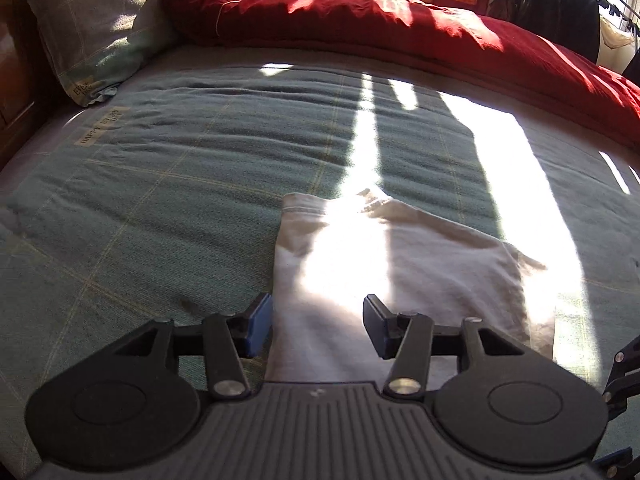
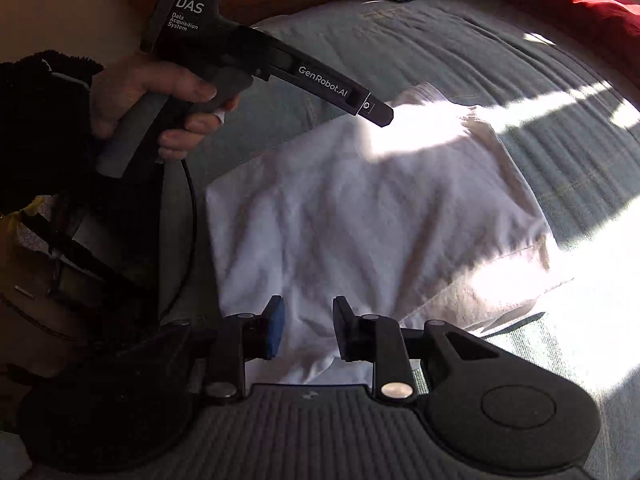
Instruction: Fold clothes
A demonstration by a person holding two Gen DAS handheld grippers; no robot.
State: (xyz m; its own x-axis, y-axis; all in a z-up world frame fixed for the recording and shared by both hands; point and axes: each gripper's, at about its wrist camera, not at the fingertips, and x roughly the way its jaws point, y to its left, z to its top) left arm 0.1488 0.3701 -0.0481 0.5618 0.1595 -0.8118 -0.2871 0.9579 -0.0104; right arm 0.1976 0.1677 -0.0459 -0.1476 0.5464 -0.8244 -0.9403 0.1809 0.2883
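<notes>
Sunlit green bedspread (image 1: 160, 184) carries your folded white garment (image 1: 384, 264), lying flat near the bed's front edge. Both the left gripper (image 1: 318, 326) and right gripper (image 2: 308, 330) hover apart-jawed, holding nothing. It looks soft, light and limp; pinch a doubled edge or corner.

Counted: 1 folded white garment (image 1: 400, 264) on 1 bed w/ green checked cover (image 1: 160, 184), 1 pillow (image 1: 92, 28), 1 red duvet (image 1: 380, 28). 2 grippers: left gripper (image 1: 318, 328) and right gripper (image 2: 308, 330), 2 fingers each. 1 hand (image 2: 156, 100) seen, and approx. 4 clothes hanging at back (image 1: 560, 4).
</notes>
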